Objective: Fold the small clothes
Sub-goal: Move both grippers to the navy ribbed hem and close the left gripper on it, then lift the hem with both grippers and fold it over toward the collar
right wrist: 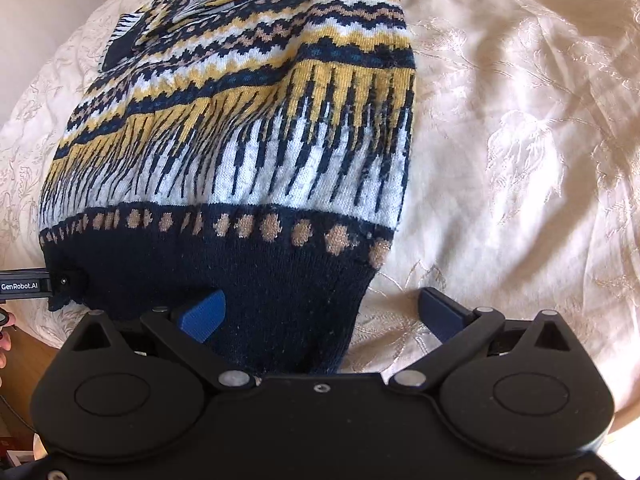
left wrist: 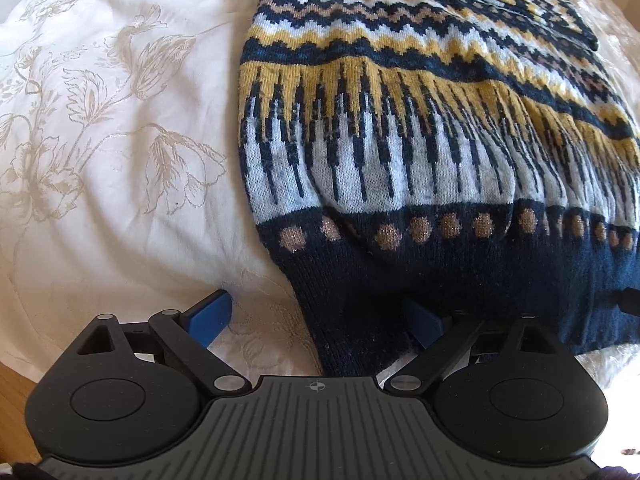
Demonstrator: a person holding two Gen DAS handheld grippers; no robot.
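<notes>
**Both grippers at the hem, ready for the lengthwise fold**

Left wrist view: you are holding the left gripper (left wrist: 320,320) at the near left corner of the patterned sweater (left wrist: 420,140), which is lying on the white embroidered bedspread (left wrist: 100,120). The jaws are standing wide apart, with the navy ribbed hem (left wrist: 360,320) running between the 2 blue fingers (left wrist: 210,314); the right-hand finger is mostly hidden under the knit, so you are straddling the corner rather than clamping it. Sleeves look already tucked over the body near the top, though that part is too far off to be sure.

Right wrist view: you are bringing the right gripper (right wrist: 320,312) to the opposite hem corner. Its jaws are also spread wide; one finger is resting on the dark hem, the other is sitting on bare bedspread just beside the sweater's edge. Nothing is gripped yet. The other gripper's body is showing at the far left edge, touching the hem.

The step in hand looks like taking hold of both bottom corners. Next you will likely need to close both grippers on the hem together, then lift evenly and carry it toward the collar. No containers are visible in either view.
</notes>
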